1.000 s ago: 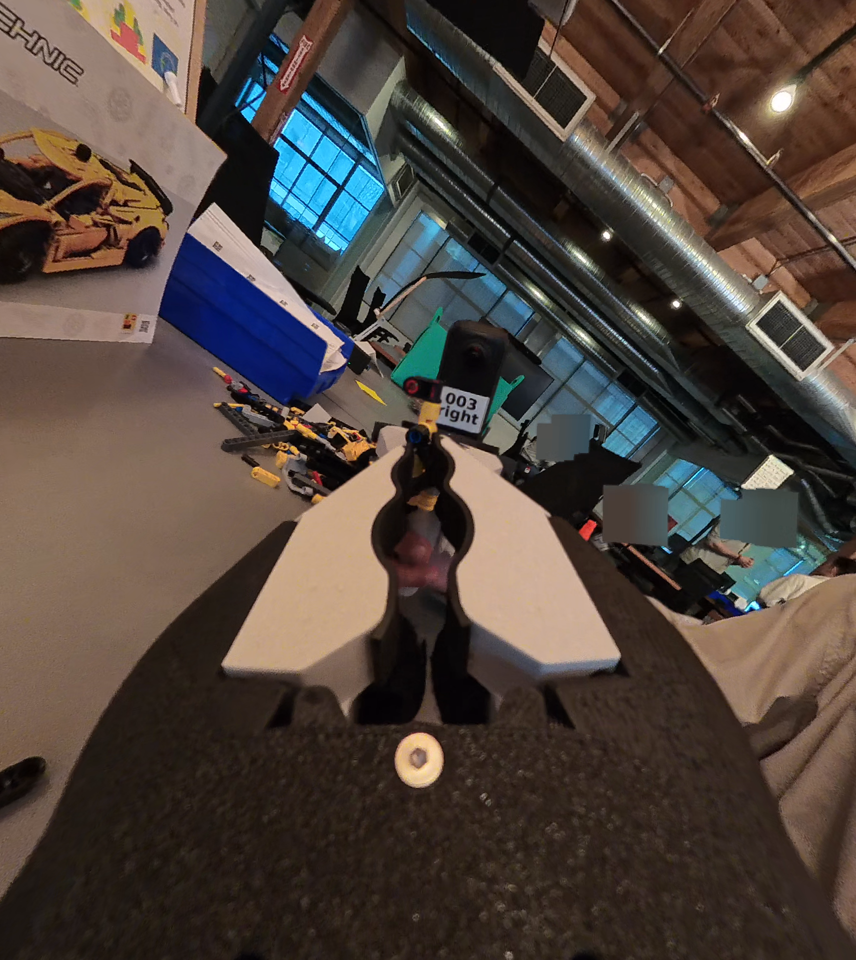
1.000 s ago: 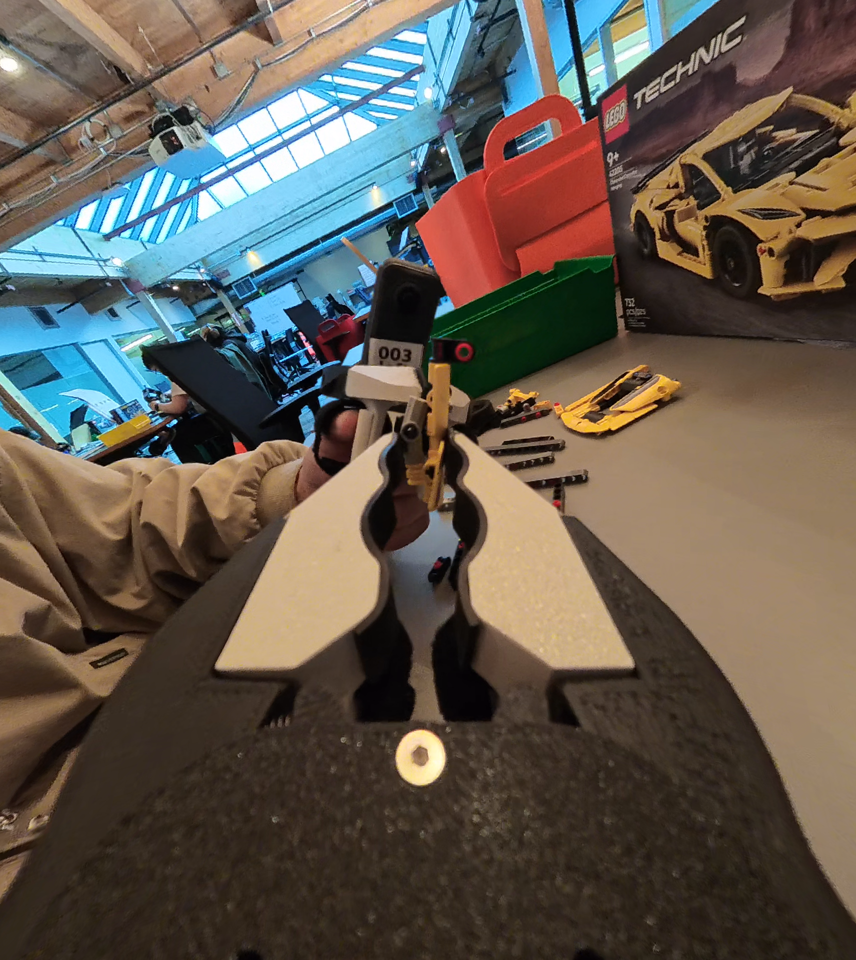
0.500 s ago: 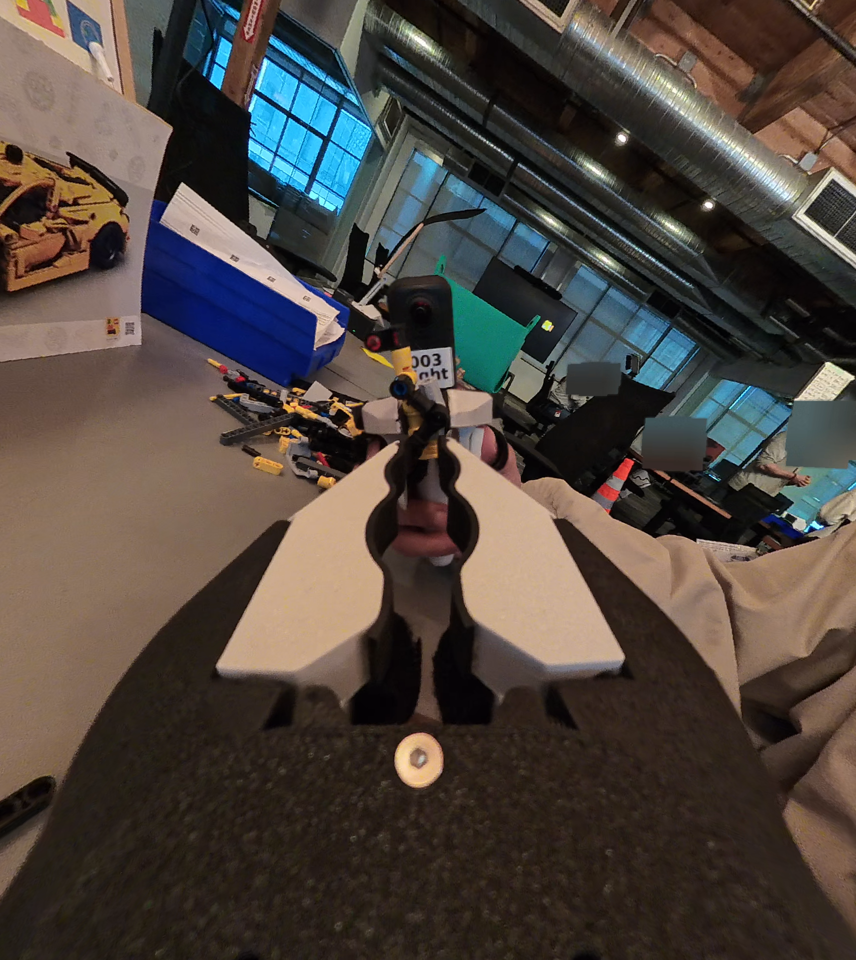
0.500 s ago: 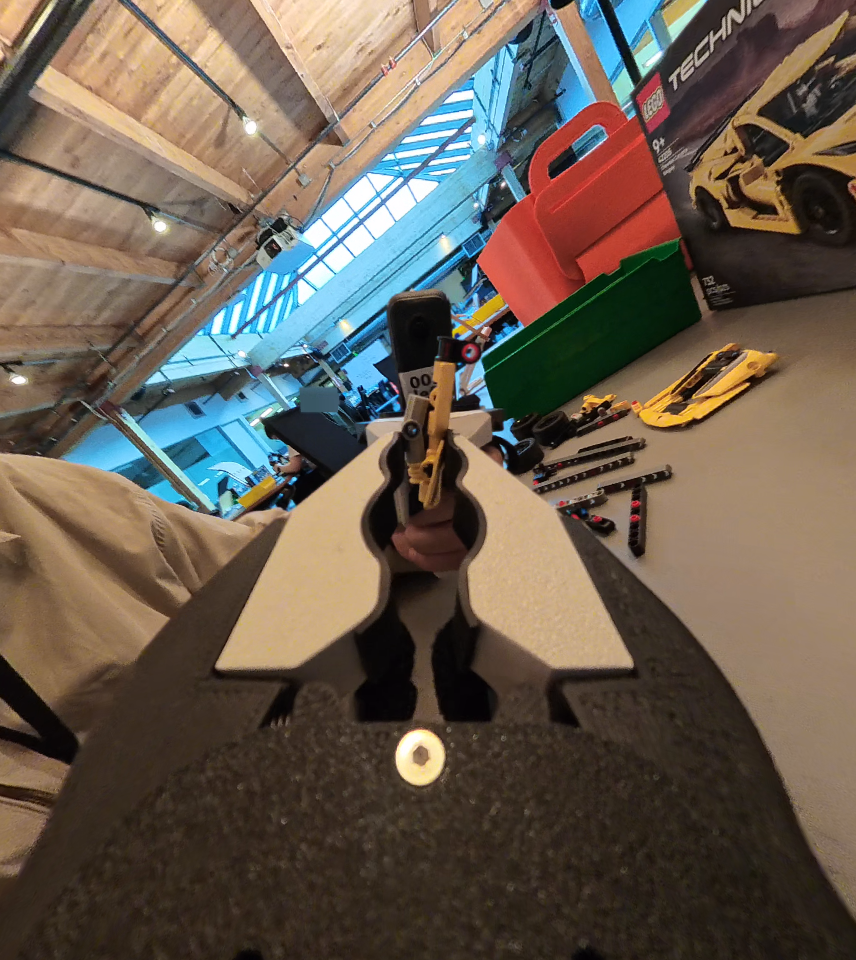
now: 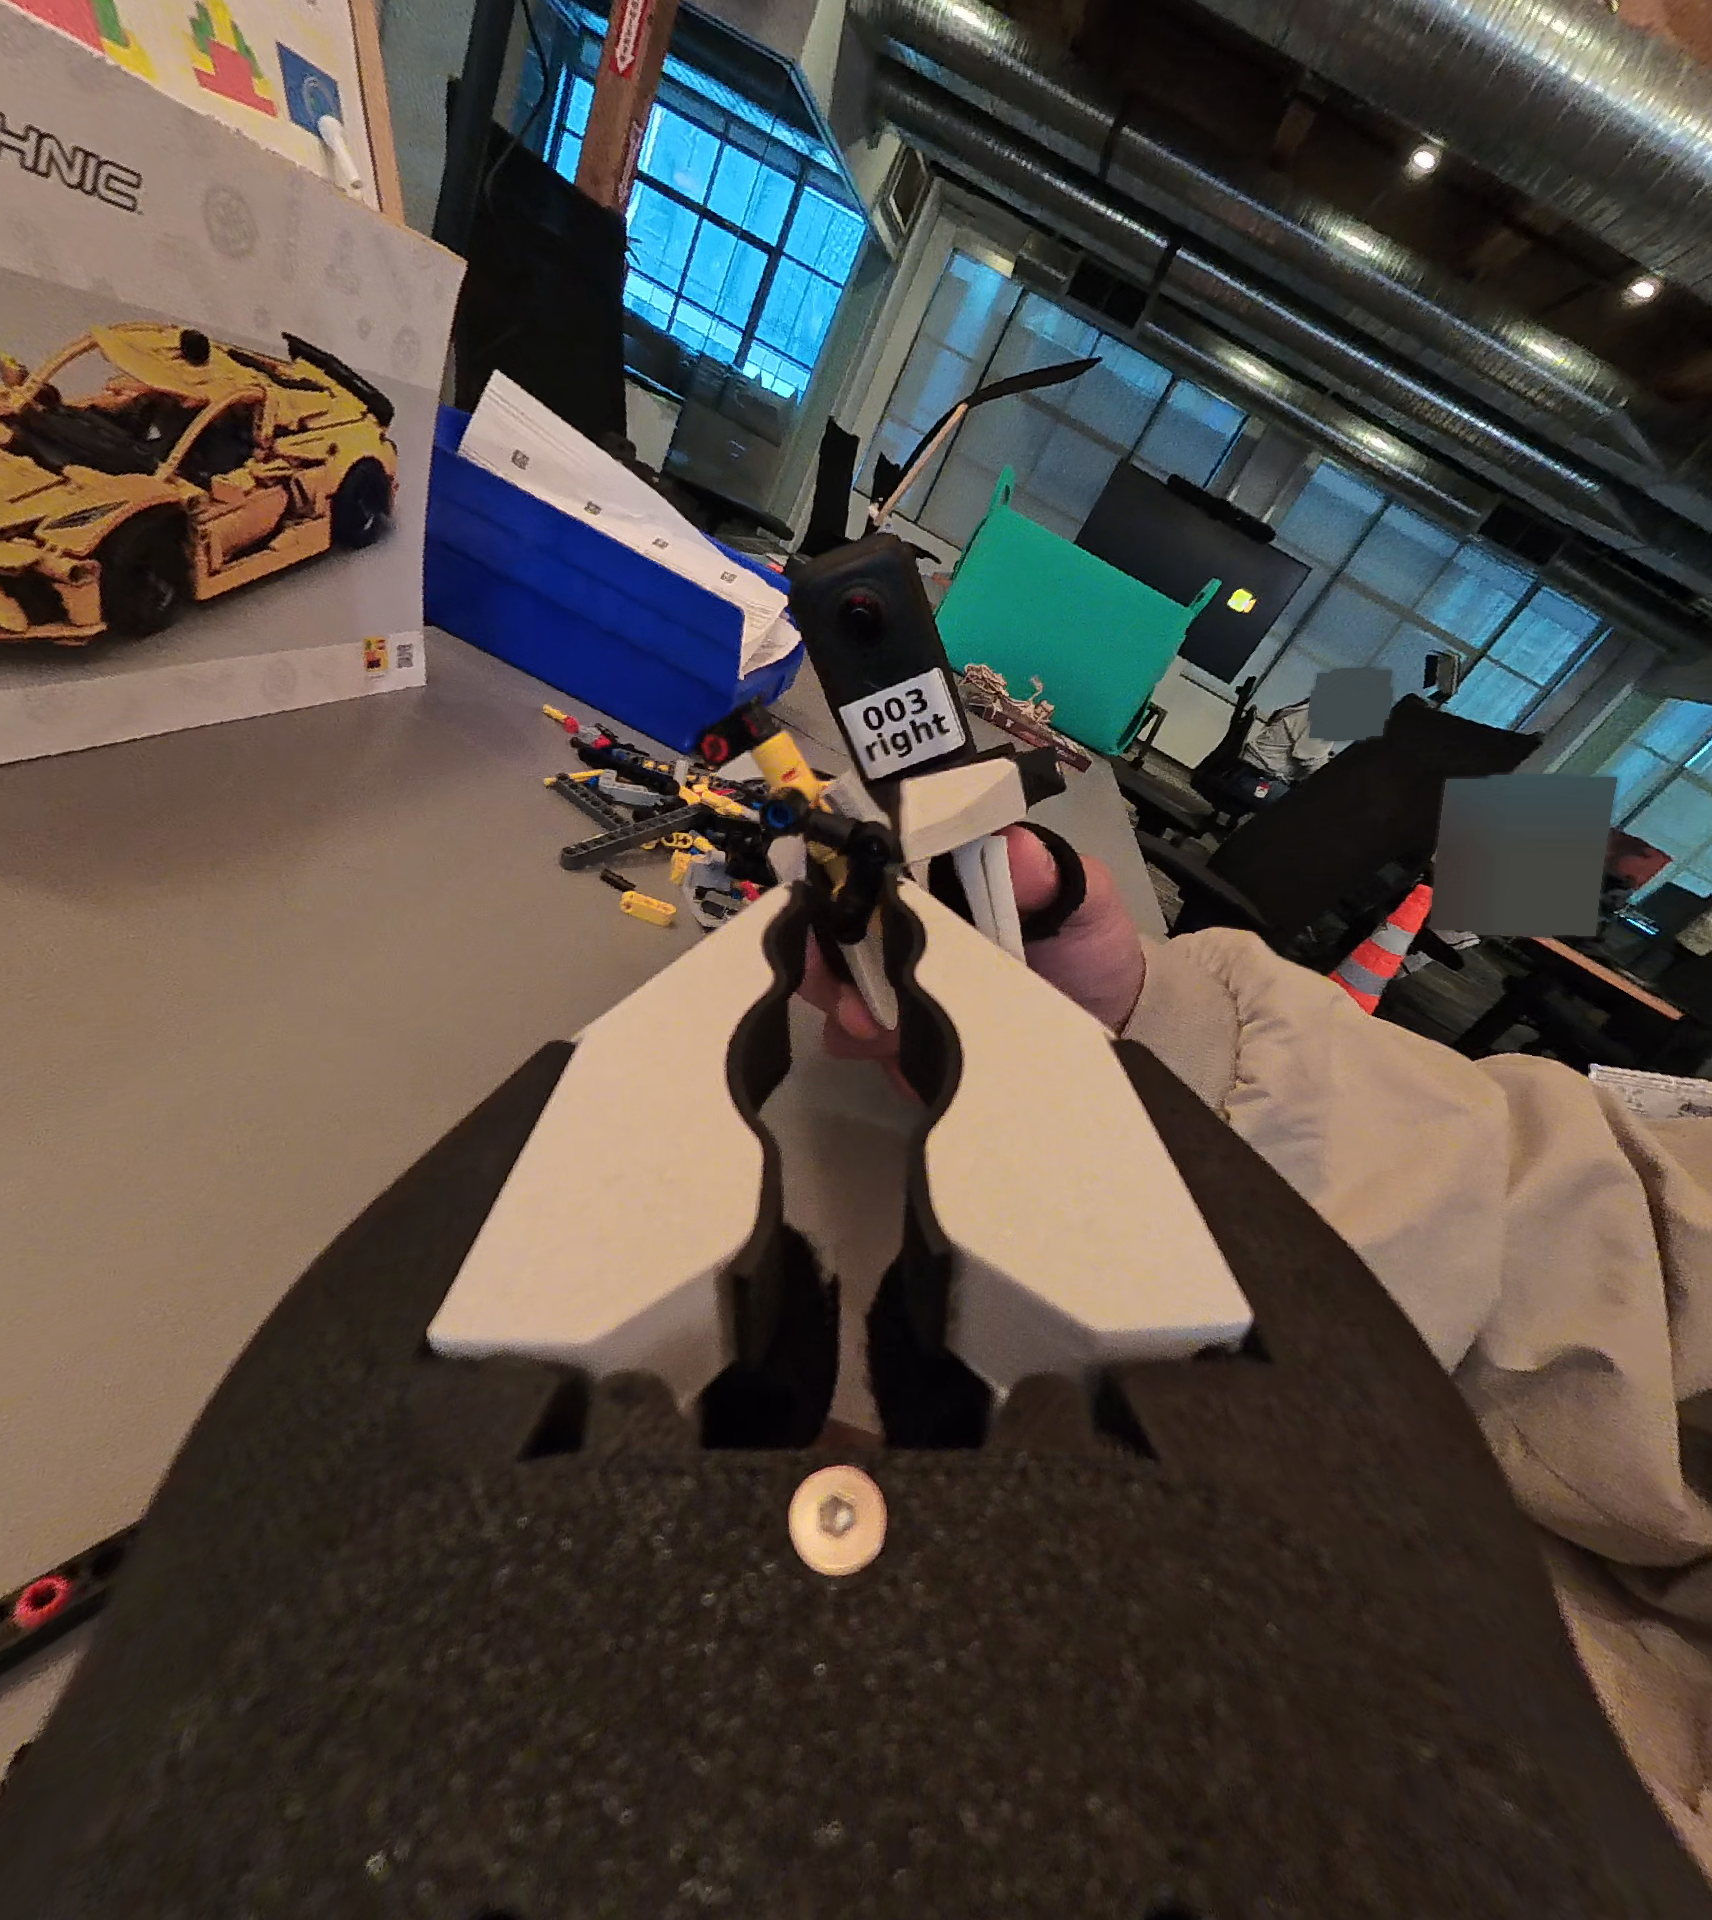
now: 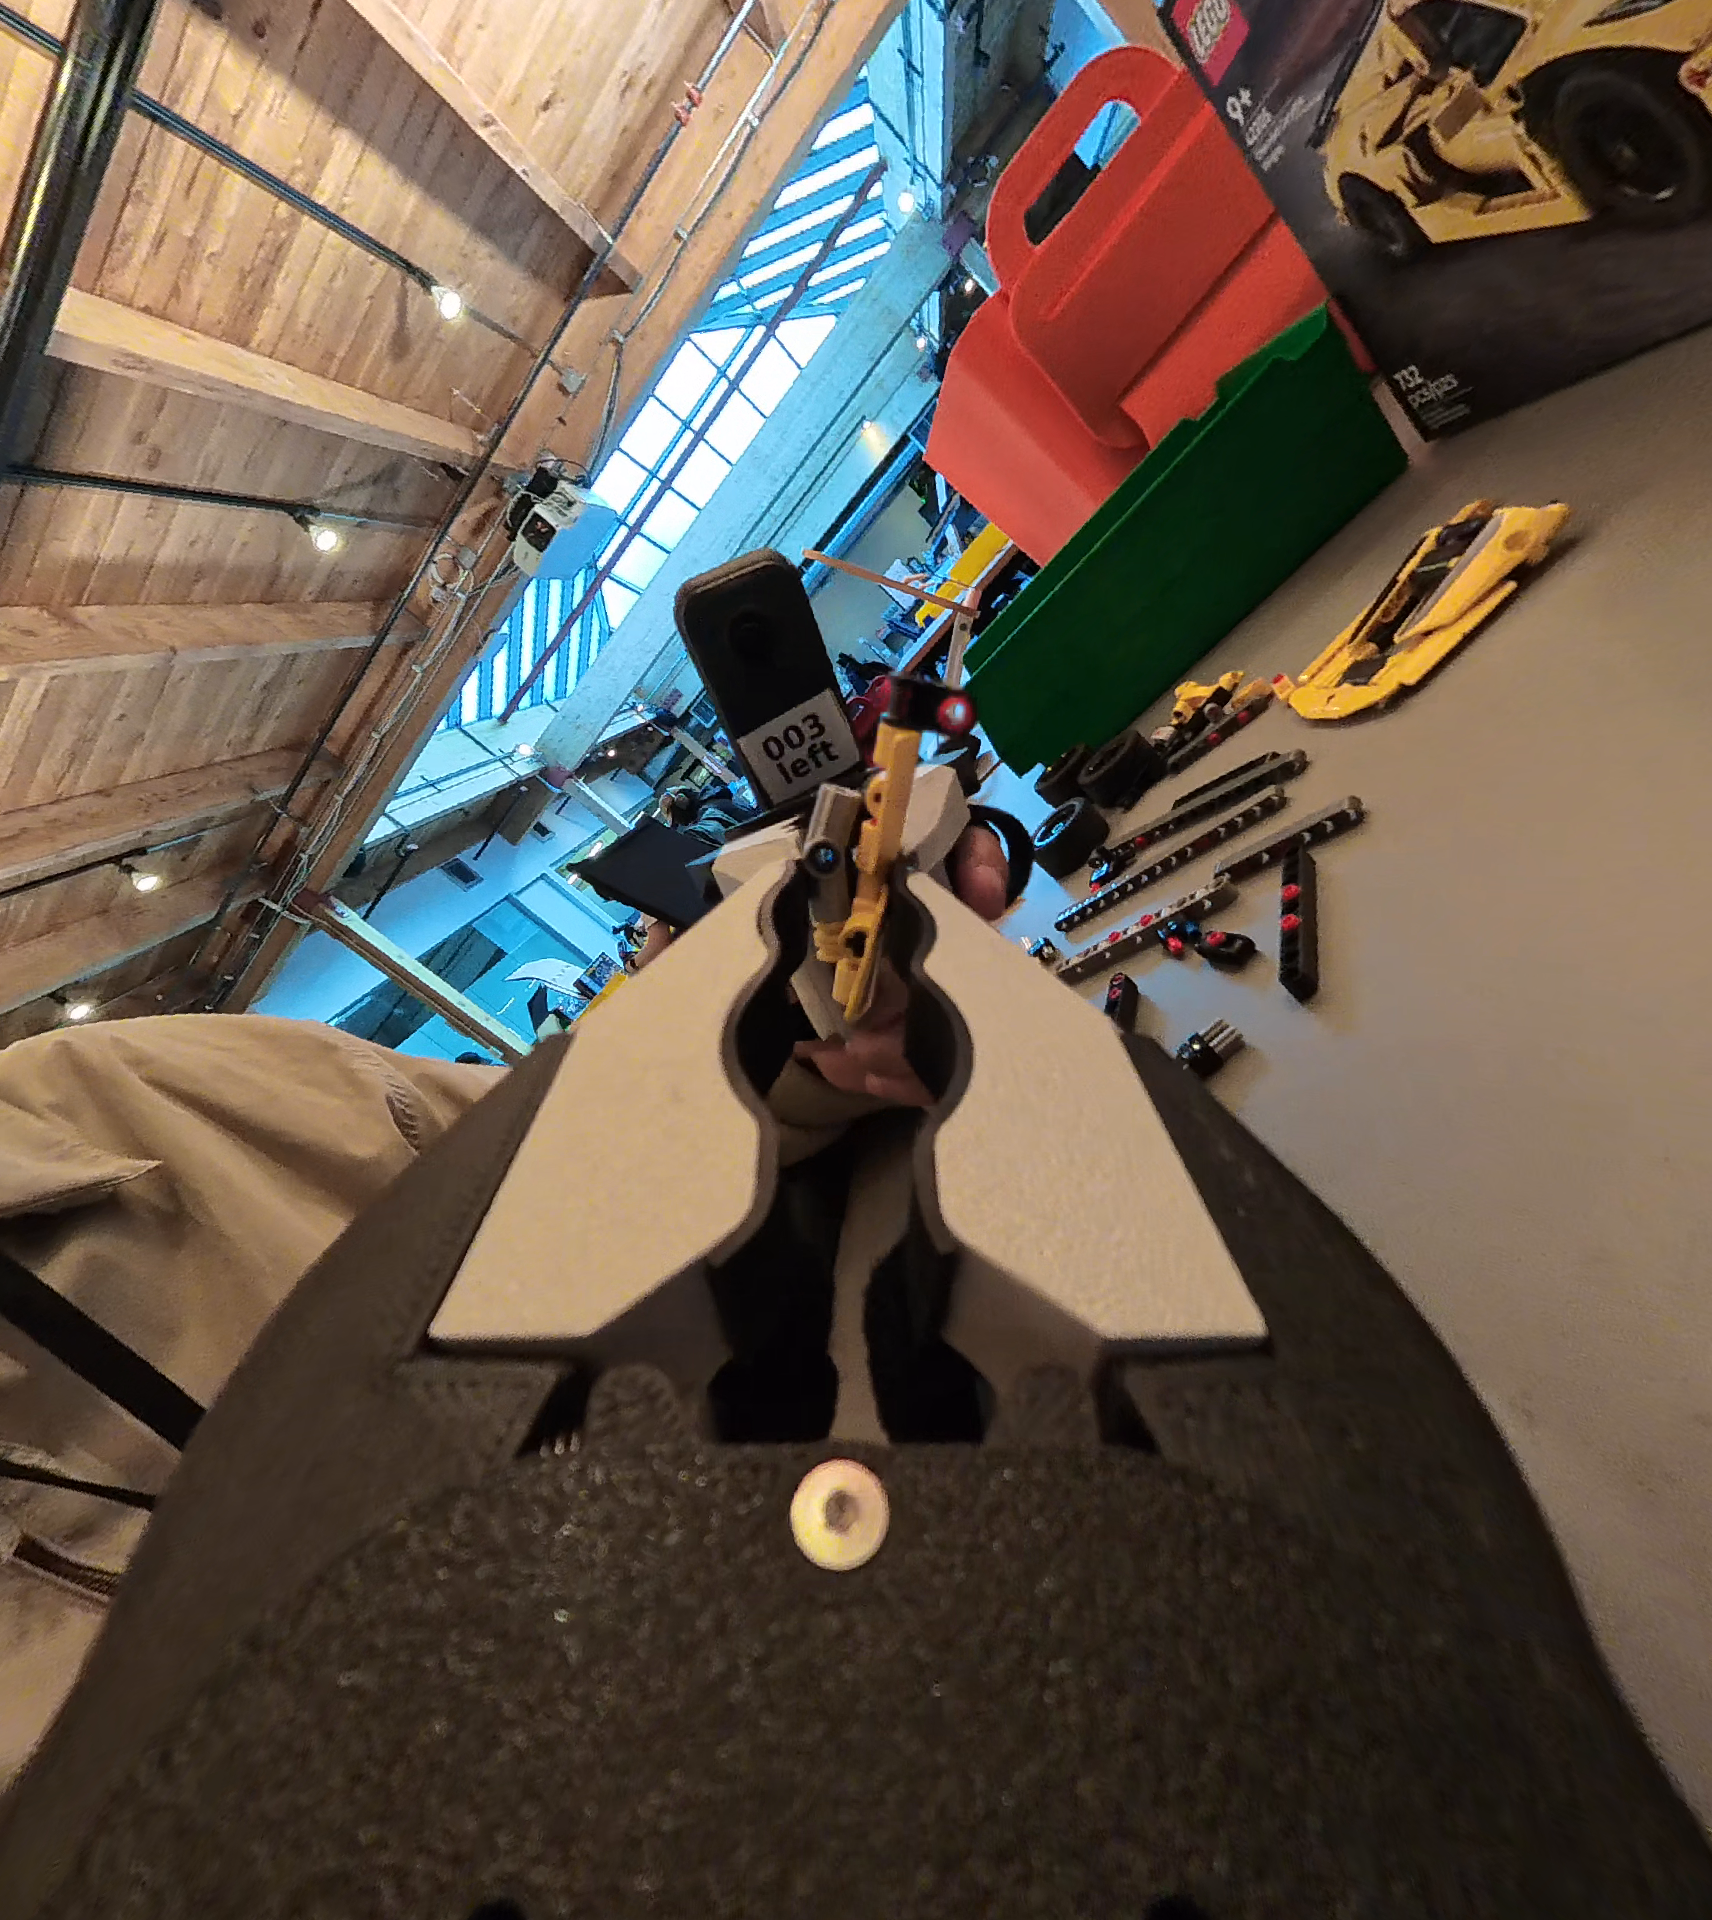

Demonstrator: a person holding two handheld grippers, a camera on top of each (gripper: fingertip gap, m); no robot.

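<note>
Both grippers — left gripper (image 5: pixel 844 909), right gripper (image 6: pixel 847 914) — apparently pinch 1 yellow brick assembly (image 6: pixel 867 862).

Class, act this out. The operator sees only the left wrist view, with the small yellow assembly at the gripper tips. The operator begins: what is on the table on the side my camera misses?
Observer: A yellow car panel lies flat on the table, near a green bin.
Operator: Any wheels there?
Observer: Yes, black wheels sit just in front of that bin.
Operator: And long beams?
Observer: Several black beams lie in rough rows beside the wheels.
</note>
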